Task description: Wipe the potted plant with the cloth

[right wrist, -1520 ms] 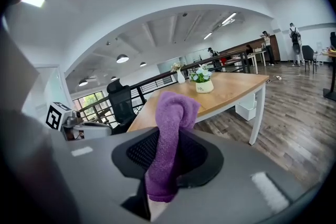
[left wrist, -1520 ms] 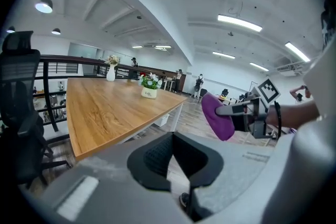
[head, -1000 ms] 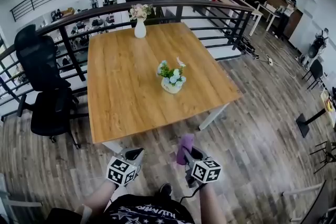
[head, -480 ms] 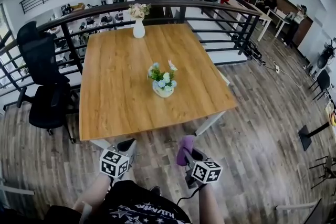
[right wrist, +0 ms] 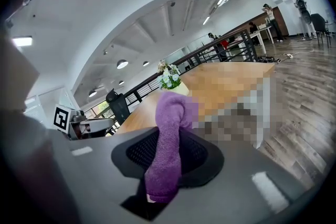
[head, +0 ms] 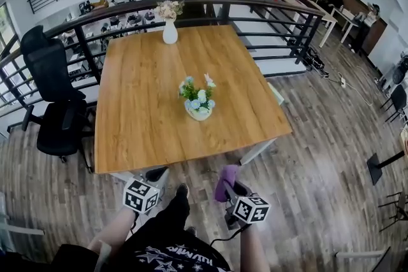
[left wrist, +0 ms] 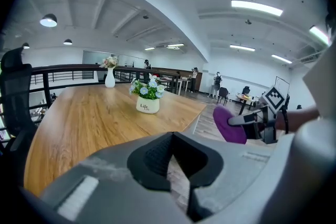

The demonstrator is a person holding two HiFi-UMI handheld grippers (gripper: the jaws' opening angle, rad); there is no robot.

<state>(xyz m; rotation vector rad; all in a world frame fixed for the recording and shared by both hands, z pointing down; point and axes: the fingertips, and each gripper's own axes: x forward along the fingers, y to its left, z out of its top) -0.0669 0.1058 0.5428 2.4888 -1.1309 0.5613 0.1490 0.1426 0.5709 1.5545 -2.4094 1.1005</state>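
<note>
Purple cloth is squeezed tight in the right tool, near the front edge of the wooden desk. The left tool is clenched on nothing. The potted plant sits mid-desk, well apart from both.

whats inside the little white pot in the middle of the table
Blue and white flowers with green leaves fill the pot. Whatever holds the stems inside is covered by them and cannot be seen.
</note>
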